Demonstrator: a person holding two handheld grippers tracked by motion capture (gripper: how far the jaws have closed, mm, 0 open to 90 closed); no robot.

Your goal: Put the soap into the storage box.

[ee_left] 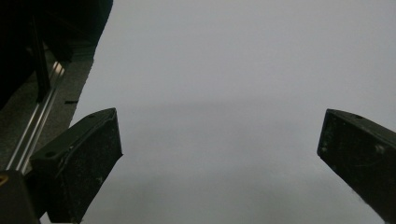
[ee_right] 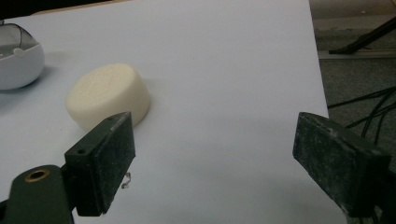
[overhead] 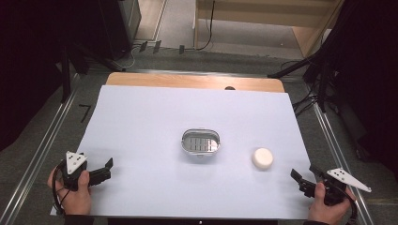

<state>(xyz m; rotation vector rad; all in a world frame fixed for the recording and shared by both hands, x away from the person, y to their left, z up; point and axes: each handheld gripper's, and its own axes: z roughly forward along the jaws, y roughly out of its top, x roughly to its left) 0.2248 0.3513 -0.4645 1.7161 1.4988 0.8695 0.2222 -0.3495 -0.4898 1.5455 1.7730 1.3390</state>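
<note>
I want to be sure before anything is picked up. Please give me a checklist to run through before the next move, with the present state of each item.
1. Right gripper open and holding nothing: ok, jaws wide apart.
2. Left gripper open and holding nothing: ok.
3. Round cream soap bar free to be gripped: ok, it lies alone on the white sheet, apart from the dish.
4. Right gripper lined up on the soap bar: not ok, in the right gripper view the bar sits off toward one jaw.
5. Soap dish open and free inside: ok as far as the high view tells.
6. Dish fixed against sliding: cannot tell.
</note>
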